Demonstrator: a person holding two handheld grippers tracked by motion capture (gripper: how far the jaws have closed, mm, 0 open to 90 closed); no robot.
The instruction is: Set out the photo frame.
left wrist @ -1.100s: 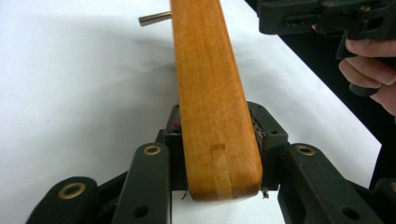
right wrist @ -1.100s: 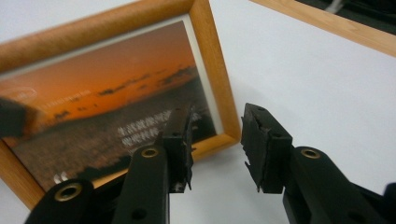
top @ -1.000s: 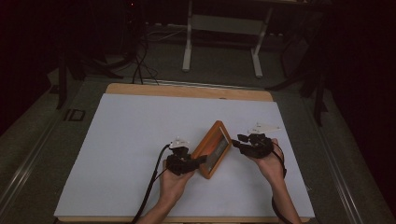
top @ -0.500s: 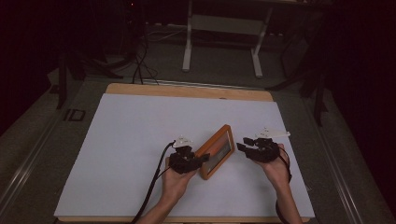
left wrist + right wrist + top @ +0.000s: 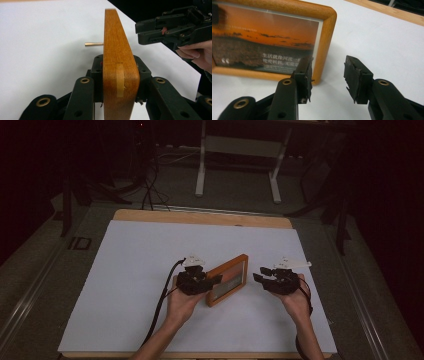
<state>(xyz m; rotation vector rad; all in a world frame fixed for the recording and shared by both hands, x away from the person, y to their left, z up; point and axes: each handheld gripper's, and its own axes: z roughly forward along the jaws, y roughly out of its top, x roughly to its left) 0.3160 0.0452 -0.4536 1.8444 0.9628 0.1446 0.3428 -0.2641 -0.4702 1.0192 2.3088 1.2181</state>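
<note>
Wooden and orange-brown, the picture frame [image 5: 227, 279] stood on its long edge on the white table cover [image 5: 130, 270], near the person's side and between the two hands. The left gripper [image 5: 210, 283] was clamped on the frame's near end, one black jaw on each face; in the left gripper view the frame's edge [image 5: 117, 62] rose straight up between the jaws, with a thin brass-coloured pin [image 5: 93, 44] jutting from its back. The right gripper [image 5: 259, 276] hung just beside the frame's far end, apart from it, its jaws having just been opening, with nothing between them. In the right gripper view its gripper [image 5: 328, 75] faced the frame's glazed front [image 5: 272, 42], which showed an orange sunset print with white lettering. A wooden table edge [image 5: 200, 217] lay beyond the cover.
</note>
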